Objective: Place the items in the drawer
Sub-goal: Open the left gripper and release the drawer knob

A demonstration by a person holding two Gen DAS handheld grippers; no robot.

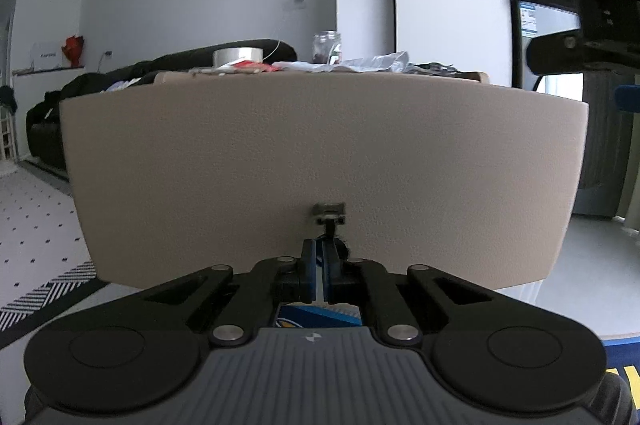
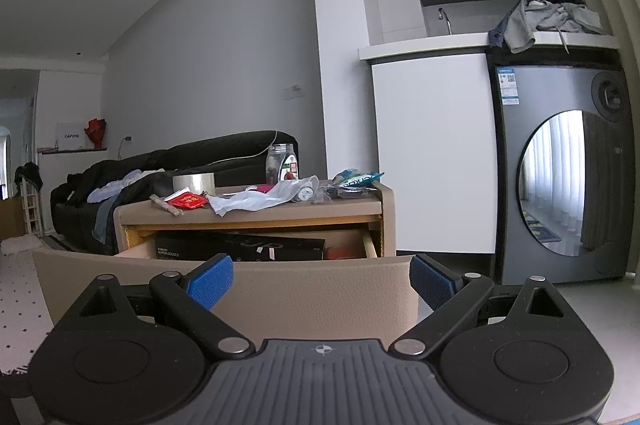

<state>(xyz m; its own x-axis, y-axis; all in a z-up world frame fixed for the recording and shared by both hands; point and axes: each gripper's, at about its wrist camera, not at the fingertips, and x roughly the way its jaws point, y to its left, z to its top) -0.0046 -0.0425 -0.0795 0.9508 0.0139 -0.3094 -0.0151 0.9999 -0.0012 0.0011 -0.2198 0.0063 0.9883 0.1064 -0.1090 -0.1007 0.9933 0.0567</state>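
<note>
While the left gripper point(image 1: 322, 257) is pinching the drawer point(image 1: 304, 161) pull point(image 1: 329, 213) with jaws nearly closed, the right gripper point(image 2: 320, 283) is waiting wide open; next it probably needs an item from the desk point(image 2: 256, 211).

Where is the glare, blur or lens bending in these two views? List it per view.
Left wrist view: drawer front bows outward from fisheye bending; the other gripper at the right edge looks smeared. Right wrist view: washing machine door mirrors bright curtains; wall and cabinet edges curve; blue pads slightly soft up close.
</note>
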